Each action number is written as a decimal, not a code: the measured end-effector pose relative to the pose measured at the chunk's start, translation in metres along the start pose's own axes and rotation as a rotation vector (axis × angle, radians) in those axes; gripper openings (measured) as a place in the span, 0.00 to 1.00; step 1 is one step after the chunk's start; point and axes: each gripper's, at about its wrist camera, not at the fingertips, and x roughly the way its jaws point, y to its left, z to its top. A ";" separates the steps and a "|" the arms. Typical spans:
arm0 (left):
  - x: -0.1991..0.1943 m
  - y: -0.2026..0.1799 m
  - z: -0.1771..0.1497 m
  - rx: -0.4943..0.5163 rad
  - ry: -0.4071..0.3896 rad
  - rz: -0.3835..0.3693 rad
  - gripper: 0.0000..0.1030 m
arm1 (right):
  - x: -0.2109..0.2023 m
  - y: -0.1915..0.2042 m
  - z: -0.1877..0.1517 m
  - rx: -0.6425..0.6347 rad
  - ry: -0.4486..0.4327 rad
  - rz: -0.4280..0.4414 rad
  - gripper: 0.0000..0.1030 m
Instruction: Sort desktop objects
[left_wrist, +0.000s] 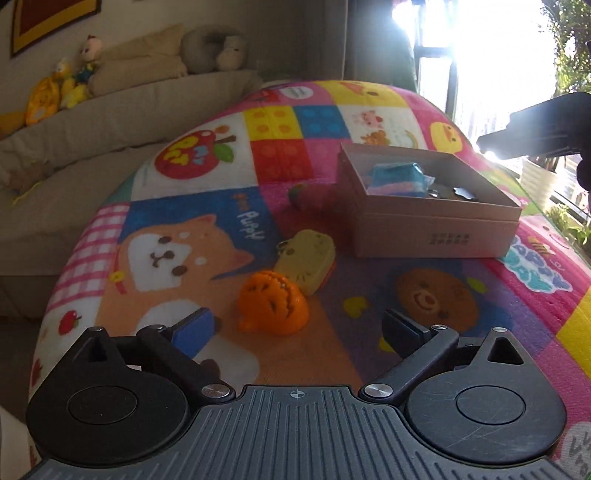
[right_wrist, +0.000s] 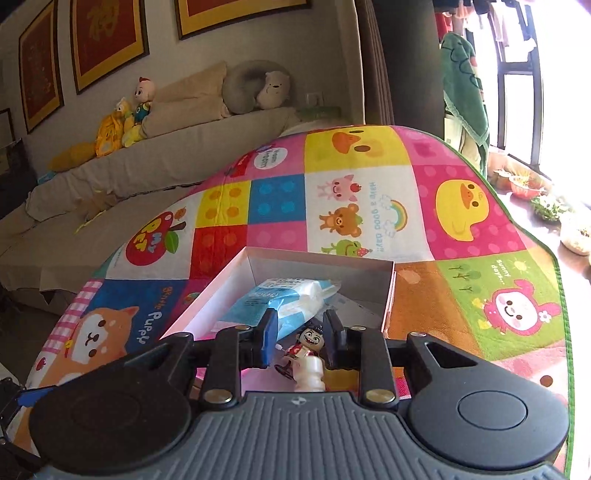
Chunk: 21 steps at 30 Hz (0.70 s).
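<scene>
Orange plastic catches the eye first: a small orange toy (left_wrist: 272, 303) on the patchwork play mat (left_wrist: 207, 206), just ahead of the left gripper (left_wrist: 298, 328), whose fingers are spread wide and empty. Touching it on the far side lies a yellow squishy toy (left_wrist: 306, 260), its long axis running from near right to far left, a little ring at the far-left end. I'd guess both are light; the yellow one looks soft and would give under a pinch, so I'd take it across its narrow waist. The orange one looks harder and rounder, likely to slip unless gripped square across its widest part. Further back a small red and green thing (left_wrist: 297, 192) is too blurred to name.

Right of these stands the cardboard box (left_wrist: 436, 229), open-topped, with a blue tissue pack (right_wrist: 284, 301) lying slantwise inside, long axis from near left to far right.

Over the box's near edge the right gripper (right_wrist: 300, 334) has its fingers fairly close either side of a grinning figurine (right_wrist: 308, 360), head pointing away. Whether they actually pinch it I cannot tell. It looks stiff, small and top-heavy; the body is the safer hold.
</scene>
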 end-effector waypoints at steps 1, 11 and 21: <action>-0.001 0.007 -0.005 -0.026 0.007 0.026 0.98 | 0.000 0.001 -0.002 0.010 0.005 0.000 0.32; 0.002 0.057 -0.026 -0.298 0.003 0.183 0.98 | 0.007 0.085 -0.054 -0.222 0.101 0.102 0.38; -0.012 0.065 -0.033 -0.372 -0.092 0.131 0.99 | 0.082 0.169 -0.059 -0.240 0.181 0.183 0.47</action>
